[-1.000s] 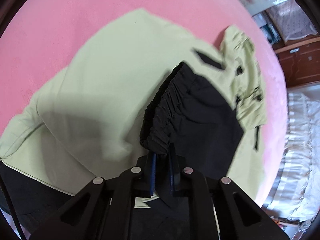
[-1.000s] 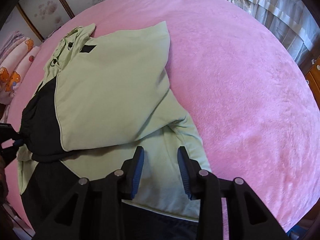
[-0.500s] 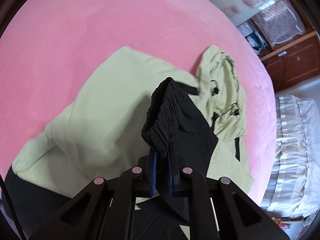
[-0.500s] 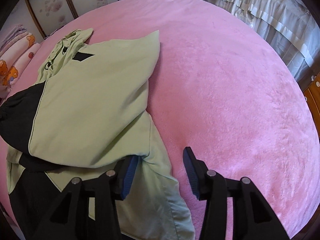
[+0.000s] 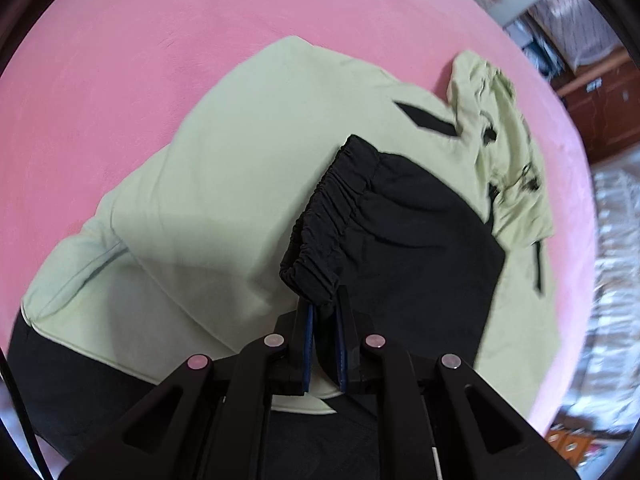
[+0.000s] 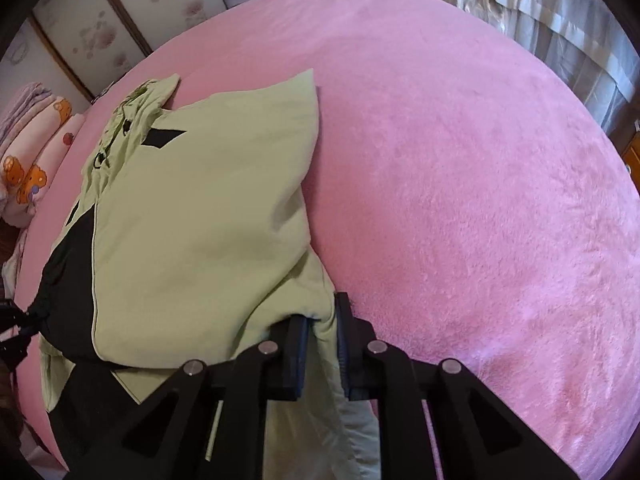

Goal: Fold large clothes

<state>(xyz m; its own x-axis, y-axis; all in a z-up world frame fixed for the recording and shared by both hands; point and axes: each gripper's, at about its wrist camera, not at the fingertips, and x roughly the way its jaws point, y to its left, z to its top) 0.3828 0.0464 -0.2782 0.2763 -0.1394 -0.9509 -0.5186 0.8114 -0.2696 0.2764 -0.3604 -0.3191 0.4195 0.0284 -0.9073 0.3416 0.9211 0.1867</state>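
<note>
Pale-green jacket [image 6: 200,216]: lies part-folded on pink bed [image 6: 460,160].
Left gripper [image 5: 324,312]: clamped on black cuff [image 5: 320,240].
Right gripper [image 6: 322,320]: jaws just closing, pinching green edge.
Advice: lift both evenly, keep fabric taut.

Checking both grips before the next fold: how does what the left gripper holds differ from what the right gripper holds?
The left gripper pinches the black elastic cuff, gathered and ruffled; the right gripper has just closed its jaws on smooth light green fabric at the jacket's edge. The cuff is lifted above the folded jacket; the green edge stays low by the pink bedspread. Both belong to one jacket.
</note>
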